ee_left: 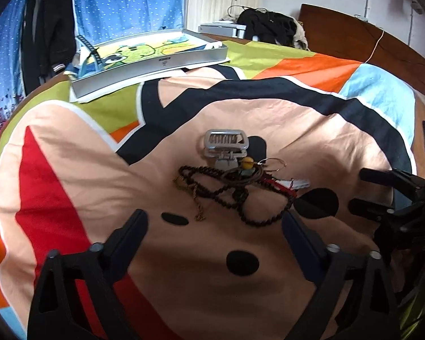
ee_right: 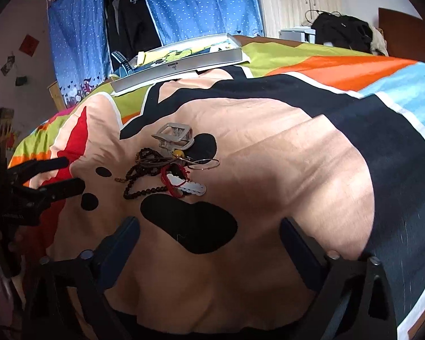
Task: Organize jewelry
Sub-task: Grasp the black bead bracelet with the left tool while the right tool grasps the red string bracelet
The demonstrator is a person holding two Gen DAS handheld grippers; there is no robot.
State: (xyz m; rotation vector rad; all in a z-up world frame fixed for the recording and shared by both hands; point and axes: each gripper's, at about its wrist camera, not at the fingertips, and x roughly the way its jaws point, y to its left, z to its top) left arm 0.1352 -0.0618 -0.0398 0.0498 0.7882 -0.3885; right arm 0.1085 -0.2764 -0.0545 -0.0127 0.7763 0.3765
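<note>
Jewelry (ee_left: 235, 189) lies tangled in one heap on a bedspread (ee_left: 311, 130), beads, red cord, hoop and hair claw overlapping. Both grippers, left (ee_left: 214, 221) and right (ee_right: 209, 228), hover near it, jaws wide and empty. Tray (ee_left: 155, 65) waits well beyond, likely the destination.

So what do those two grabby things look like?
Both look alike. Each tool is made of black plastic, with two long flat fingers shaped like paddles, dark blue on the inner faces. Round silver screws sit where the fingers join triangle-shaped black arms with cut-out holes. That is the left tool and the right tool. No sleeves or cables show clearly.
</note>
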